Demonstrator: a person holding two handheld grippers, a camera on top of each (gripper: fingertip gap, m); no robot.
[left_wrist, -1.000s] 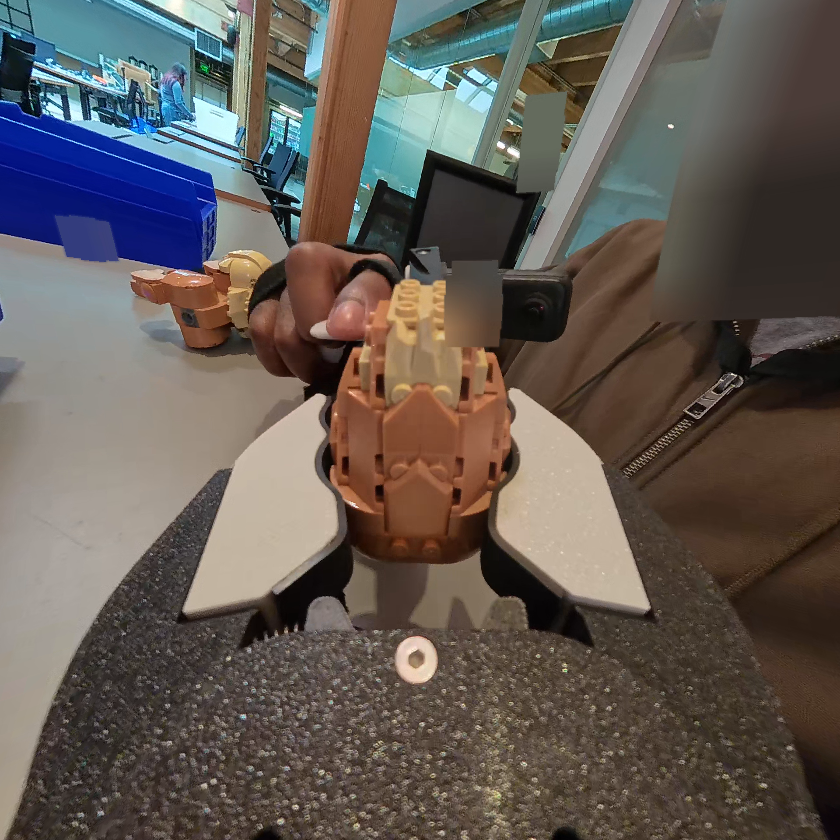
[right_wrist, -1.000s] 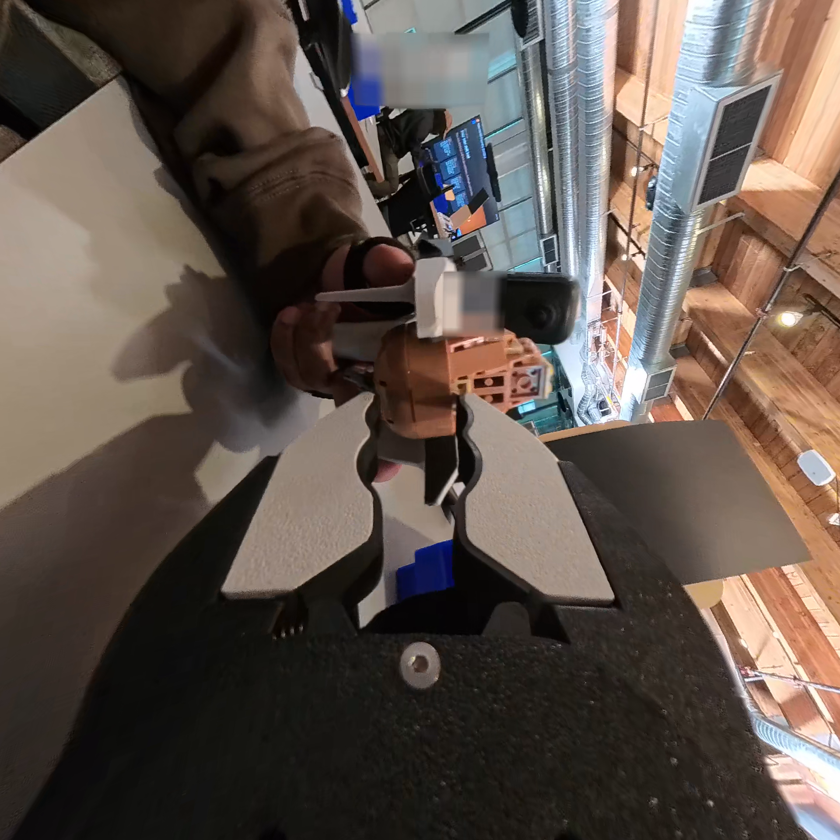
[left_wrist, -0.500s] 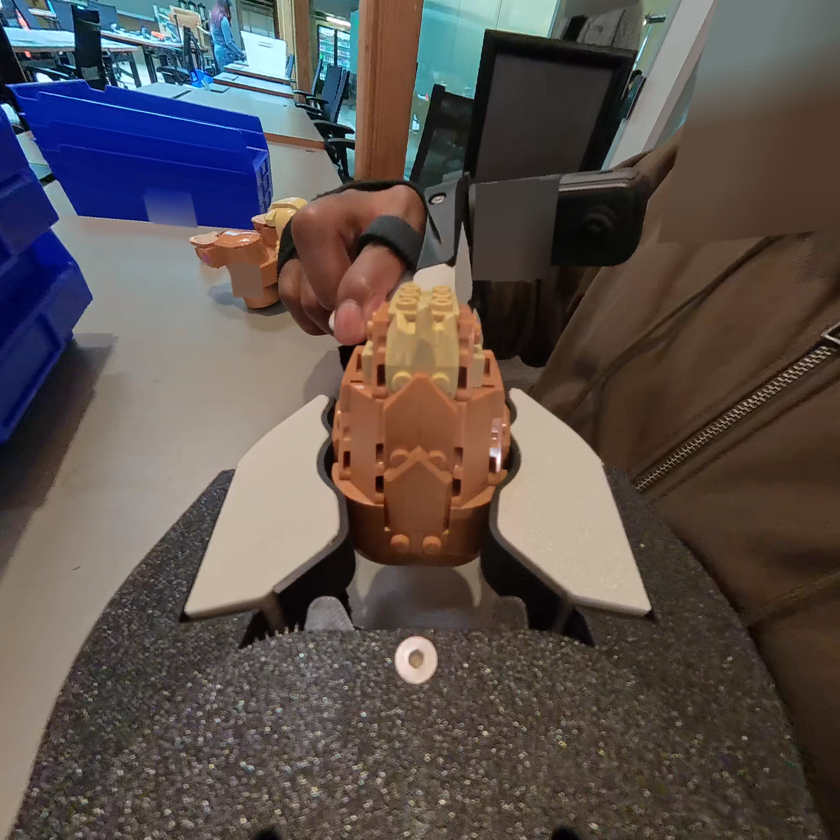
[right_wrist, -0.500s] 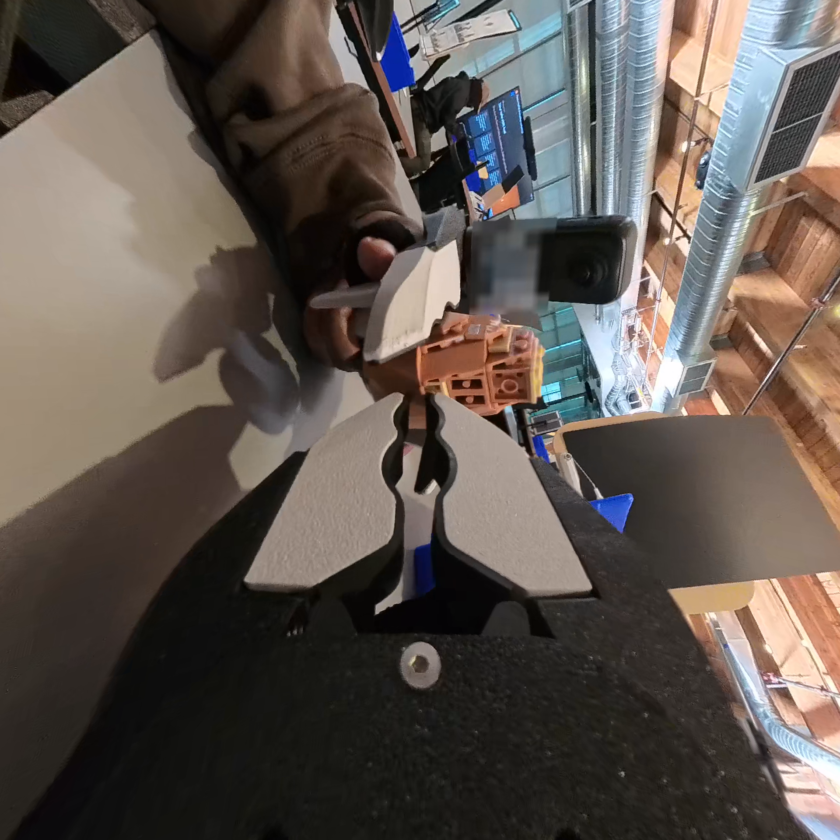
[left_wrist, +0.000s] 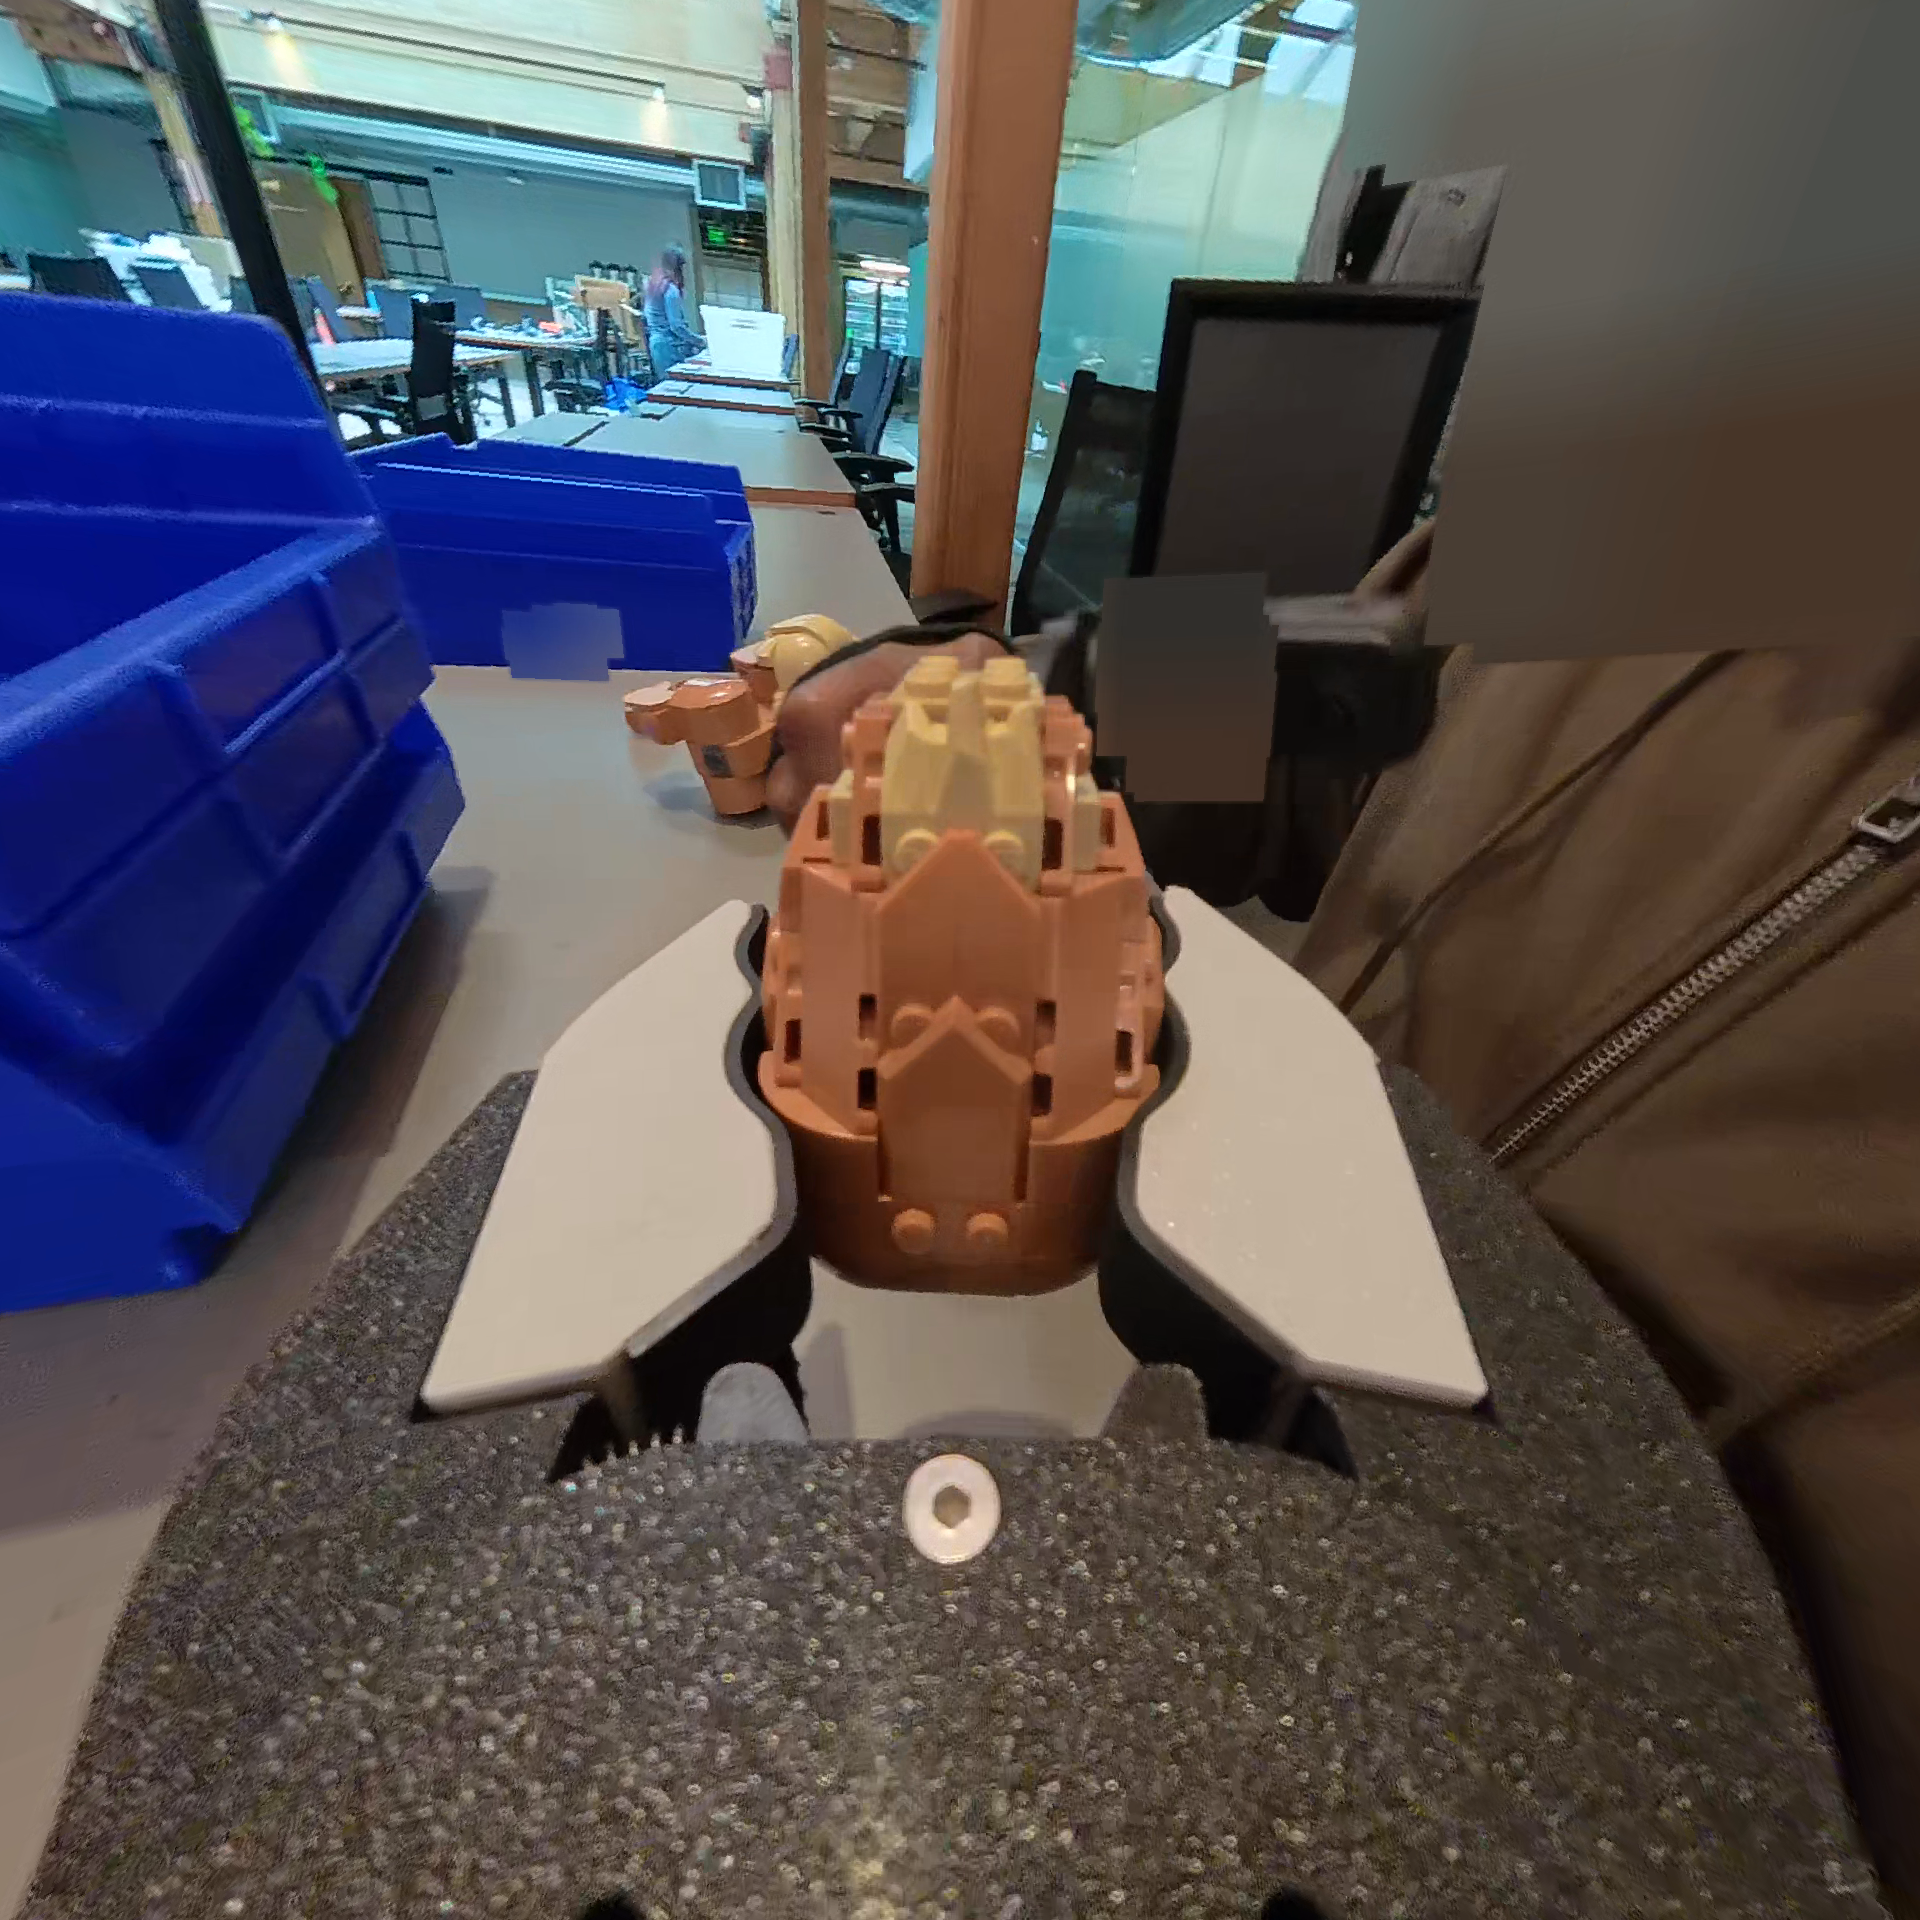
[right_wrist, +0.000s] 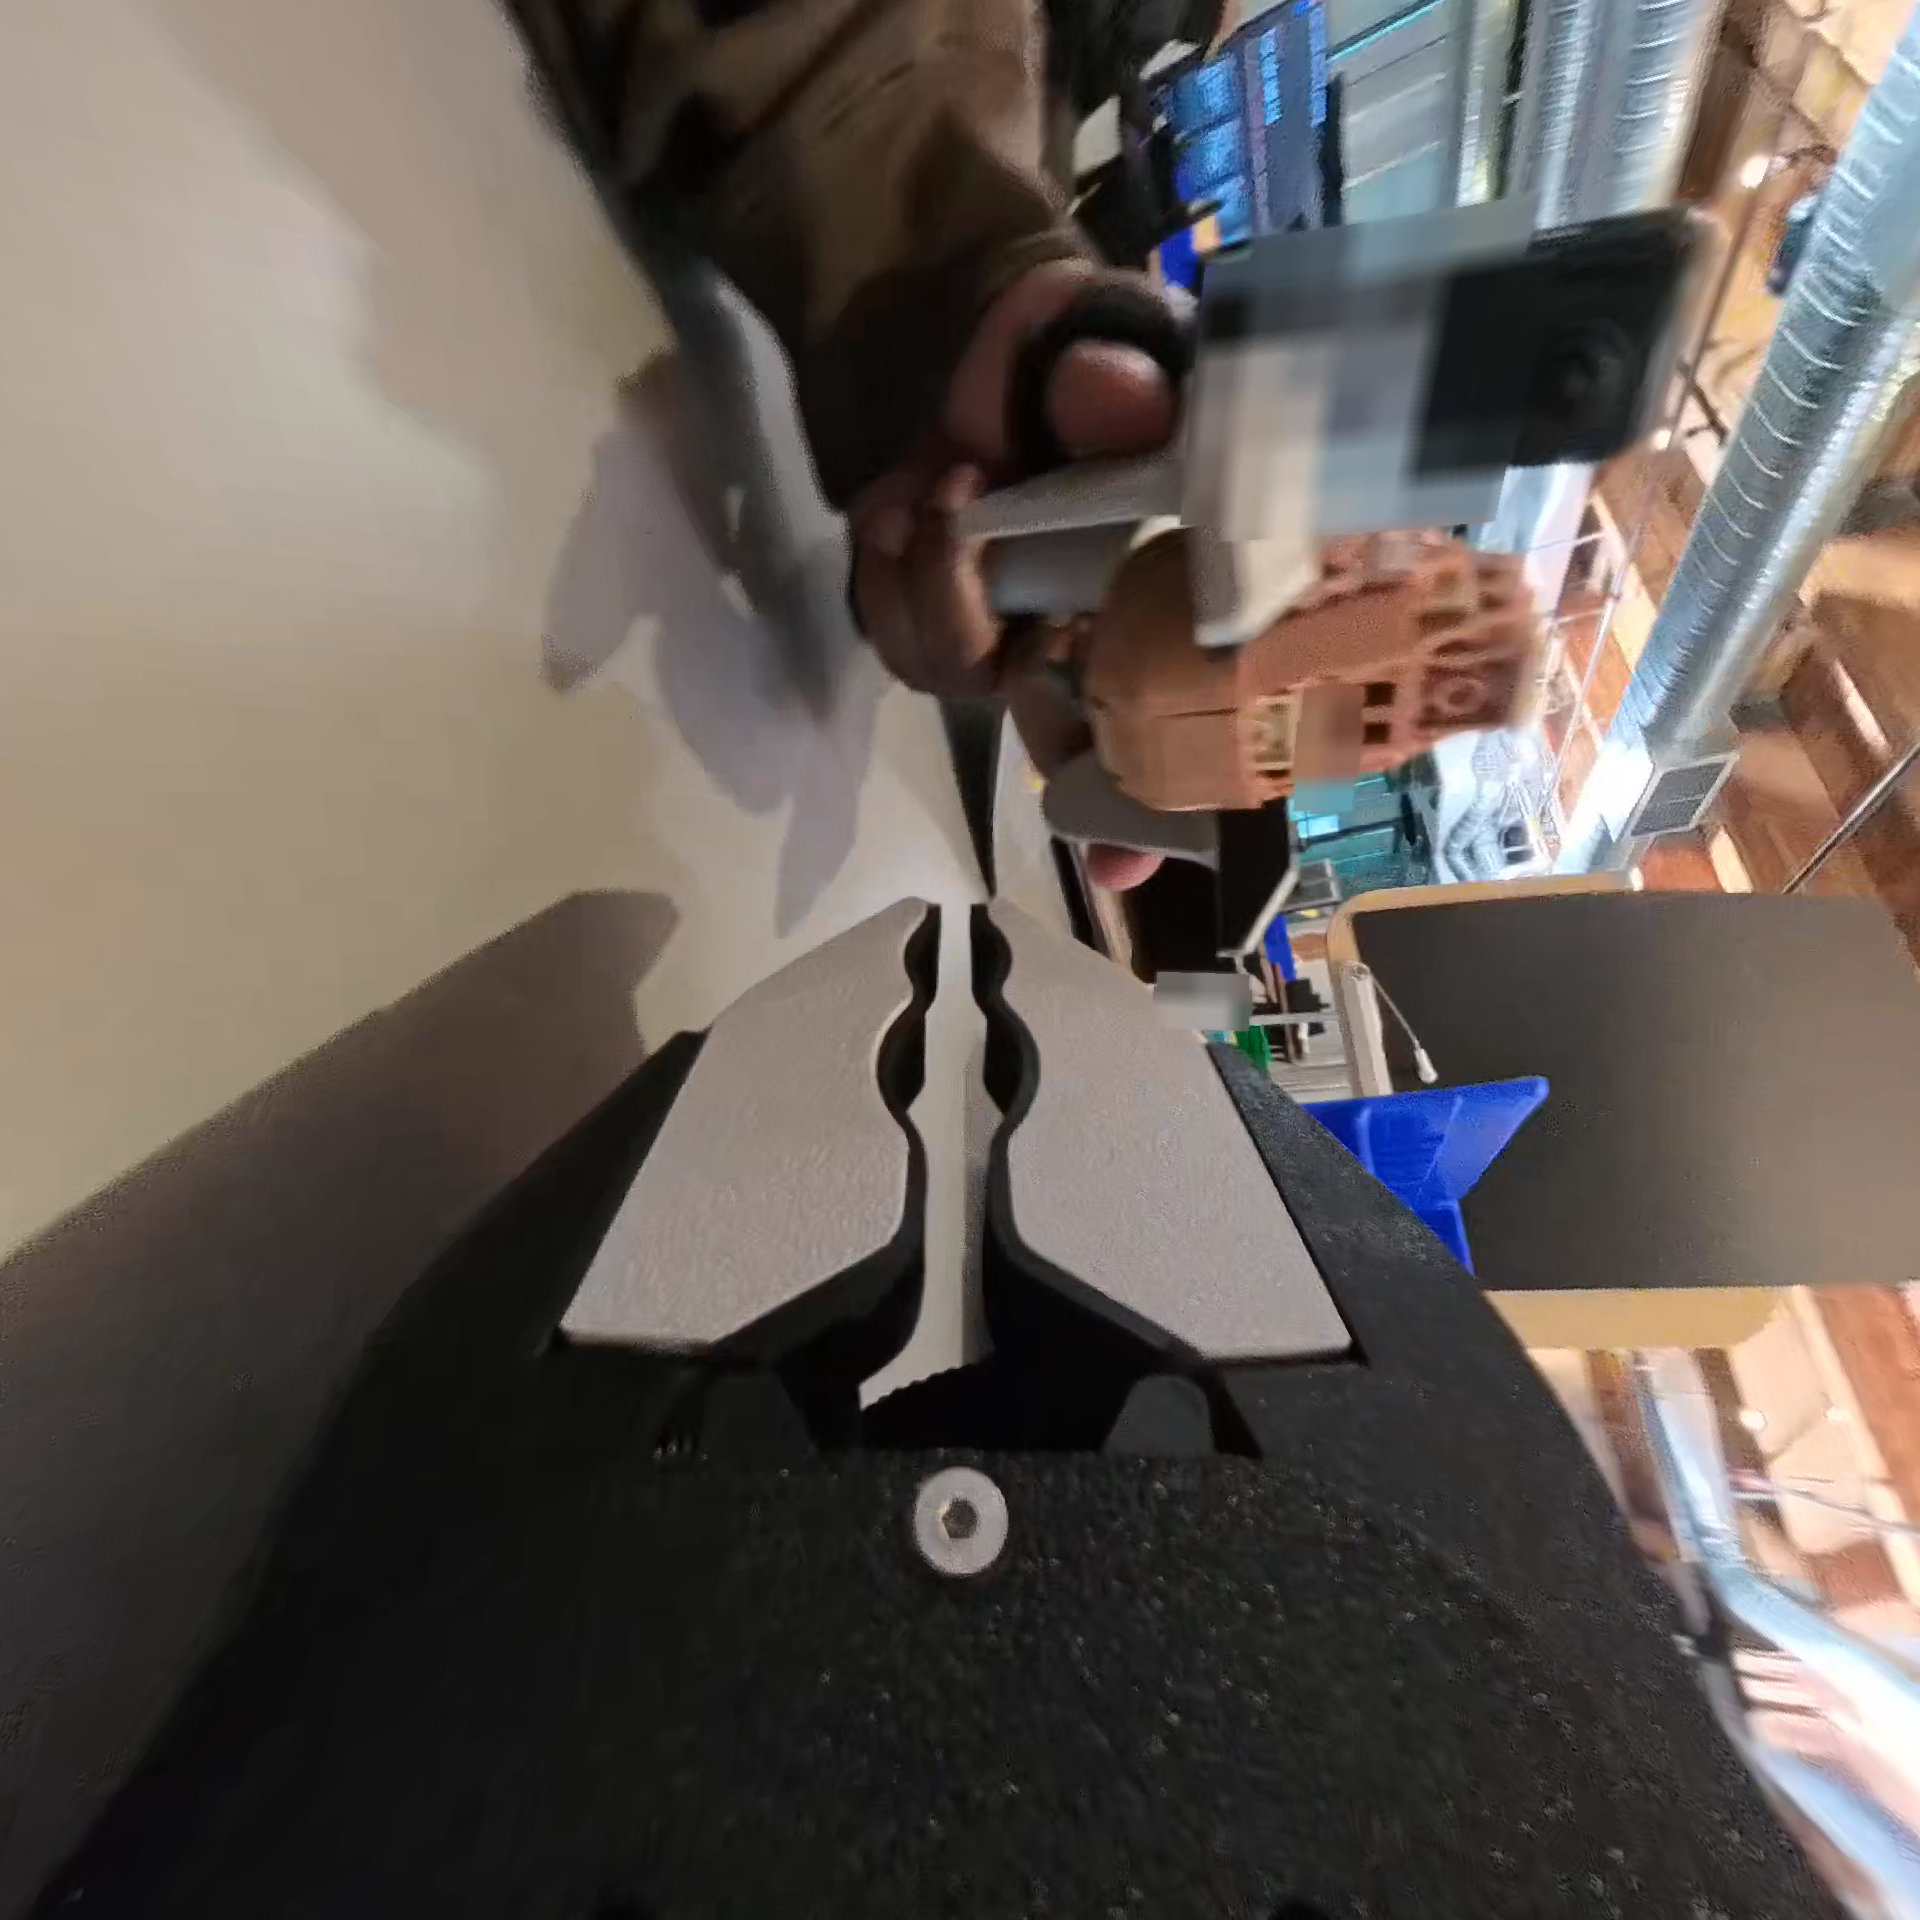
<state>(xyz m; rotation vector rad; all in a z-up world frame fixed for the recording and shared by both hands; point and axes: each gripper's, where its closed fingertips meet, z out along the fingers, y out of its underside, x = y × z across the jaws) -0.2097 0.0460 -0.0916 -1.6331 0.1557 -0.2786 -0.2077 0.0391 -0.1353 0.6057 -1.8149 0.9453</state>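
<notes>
The brown and tan brick model sits pinched between your left gripper fingers, above the table. Your right gripper is nearly pressed together, empty; its view is blurred.

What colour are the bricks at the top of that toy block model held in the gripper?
Pale yellow-tan bricks top the orange-brown block model clamped in the left gripper; the left wrist view shows it best.

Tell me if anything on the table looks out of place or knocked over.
A second brick-built piece lies tipped on its side on the table, beyond the brick model clamped in the left hand-held gripper.
</notes>
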